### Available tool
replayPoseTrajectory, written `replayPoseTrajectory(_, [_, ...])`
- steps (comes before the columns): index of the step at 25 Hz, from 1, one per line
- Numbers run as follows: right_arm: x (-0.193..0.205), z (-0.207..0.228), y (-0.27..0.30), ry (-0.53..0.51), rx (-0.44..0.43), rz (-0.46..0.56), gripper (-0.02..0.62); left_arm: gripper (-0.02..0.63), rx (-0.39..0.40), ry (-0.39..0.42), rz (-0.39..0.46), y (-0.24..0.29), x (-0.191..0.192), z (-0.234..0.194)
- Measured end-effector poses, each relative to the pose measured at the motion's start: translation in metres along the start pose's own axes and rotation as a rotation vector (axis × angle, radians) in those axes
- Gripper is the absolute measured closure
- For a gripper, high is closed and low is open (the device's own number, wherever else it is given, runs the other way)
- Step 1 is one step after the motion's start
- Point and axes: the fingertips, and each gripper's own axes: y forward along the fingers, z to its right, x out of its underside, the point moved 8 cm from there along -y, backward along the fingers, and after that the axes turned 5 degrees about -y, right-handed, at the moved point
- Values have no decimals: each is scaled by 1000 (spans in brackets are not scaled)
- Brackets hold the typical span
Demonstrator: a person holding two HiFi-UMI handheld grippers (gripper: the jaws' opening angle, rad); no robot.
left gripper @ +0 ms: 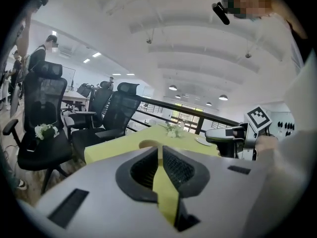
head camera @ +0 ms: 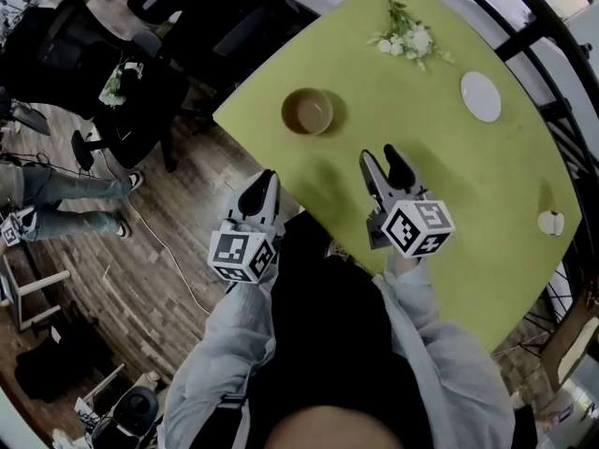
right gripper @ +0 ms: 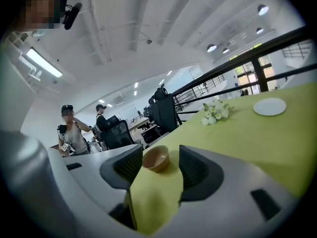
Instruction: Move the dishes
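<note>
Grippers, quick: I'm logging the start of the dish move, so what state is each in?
Left gripper: jaws all but shut, holding nothing.
Right gripper: jaws open, empty; the tan round bowl lies ahead, untouched.

On the tabletop (head camera: 449, 176), the bowl (head camera: 307, 111) lay near the left edge, the flowers (head camera: 407, 37) behind it, the plate (head camera: 480, 96) right of them and a cup (head camera: 550, 223) at the right edge, with the right tool (head camera: 379, 154) before the bowl and the left tool (head camera: 267, 180) just off the near-left edge.
</note>
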Motion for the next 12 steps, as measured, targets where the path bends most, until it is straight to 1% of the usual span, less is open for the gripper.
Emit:
replayPoseTrajectory(3, [6,2,48,64,-7,-46,368,563,-6,-10,-20,24,-3,-28])
replayPoseTrajectory(6, [17,6,94,130,3,-100,371,563,-8,-27,-47,45,-3,-57])
replayPoseTrajectory(10, [31,17,138,192,45,-172,374,563,-18,-53,-69,66,-3,-88])
replayPoseTrajectory(12, [36,22,152,235,70,-192,376,563,-17,-59,-76,74,-4,-99])
